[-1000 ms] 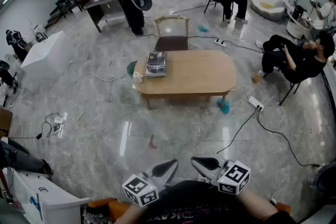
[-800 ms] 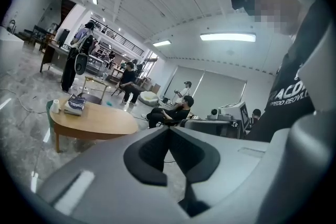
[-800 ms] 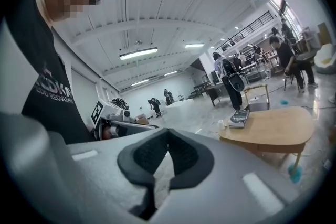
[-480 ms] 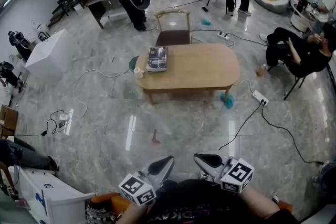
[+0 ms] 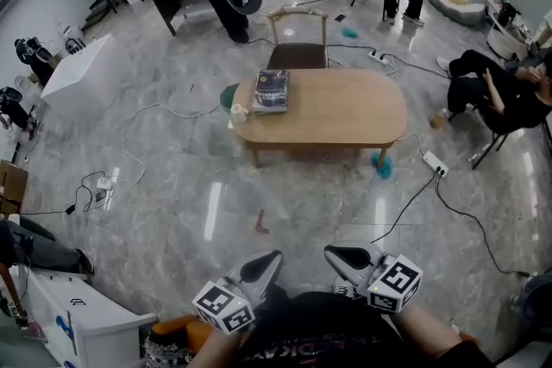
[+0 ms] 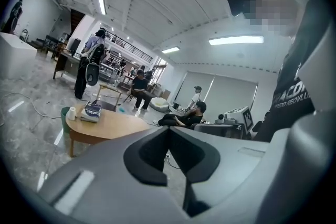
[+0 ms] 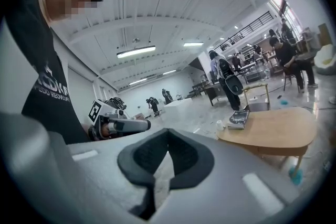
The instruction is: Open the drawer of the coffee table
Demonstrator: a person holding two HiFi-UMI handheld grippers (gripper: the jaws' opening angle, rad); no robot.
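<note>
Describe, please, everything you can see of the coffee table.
The coffee table is a low, light wooden piece with a long oval top and slim legs, standing level on the grey glossy floor. A book and a small white cup rest at its left end in the head view; the rest of the top is bare. A chair stands at its far side. No drawer front can be made out.
</note>
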